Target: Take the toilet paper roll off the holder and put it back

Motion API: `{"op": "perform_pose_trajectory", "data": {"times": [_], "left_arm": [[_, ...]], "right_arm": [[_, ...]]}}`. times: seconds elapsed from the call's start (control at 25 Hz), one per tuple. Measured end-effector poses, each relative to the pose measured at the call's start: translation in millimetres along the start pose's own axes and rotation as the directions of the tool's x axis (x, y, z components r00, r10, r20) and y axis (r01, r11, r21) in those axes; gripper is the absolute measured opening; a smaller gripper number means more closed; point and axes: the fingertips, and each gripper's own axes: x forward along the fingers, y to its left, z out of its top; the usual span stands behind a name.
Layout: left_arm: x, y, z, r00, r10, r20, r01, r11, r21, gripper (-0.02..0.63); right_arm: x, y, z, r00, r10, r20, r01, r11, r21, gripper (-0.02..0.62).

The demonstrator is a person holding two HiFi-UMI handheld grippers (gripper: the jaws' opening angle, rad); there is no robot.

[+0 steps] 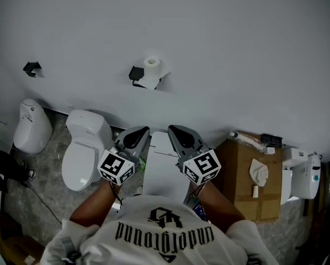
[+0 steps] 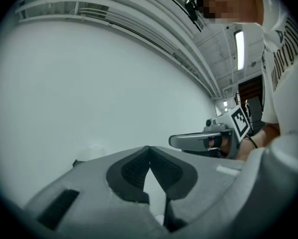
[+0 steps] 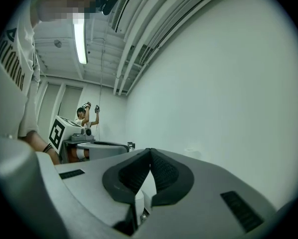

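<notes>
White cylindrical toilet paper roll (image 1: 152, 63) on black holder (image 1: 136, 74); grey left hand-held gripper (image 2: 149, 148), right hand-held gripper (image 3: 150, 151) both clenched, empty.

Holder (image 1: 136, 73) partly hidden behind toilet paper roll (image 1: 152, 64); black wall fitting (image 1: 32, 68) too small to identify.

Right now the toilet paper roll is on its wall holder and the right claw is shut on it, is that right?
Not quite. The toilet paper roll is on its wall holder, but the right claw is shut on nothing: the right gripper view shows its tips together and empty, away from the roll.
</notes>
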Motion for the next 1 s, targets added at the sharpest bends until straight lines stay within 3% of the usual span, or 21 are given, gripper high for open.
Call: {"op": "perform_pose_trajectory", "data": {"times": [0.24,0.72,1.0], "left_arm": [[-17,-42,-15,0.999,0.021,-0.03,-0.022,1.0,-0.018,0.014],[-52,-167,-29,0.996,0.079,-0.052,-0.082,0.994,-0.067,0.014],[-58,-203,-22,0.995,0.07,-0.069,-0.073,0.996,-0.054,0.014]], "right_arm": [[-51,19,2,0.999,0.034,0.014,-0.034,0.999,0.001,0.012],[-170,46,-25,0.992,0.123,-0.029,-0.122,0.992,0.023,0.012],[-205,48,-15,0.993,0.117,-0.015,-0.117,0.993,0.01,0.012]]}}
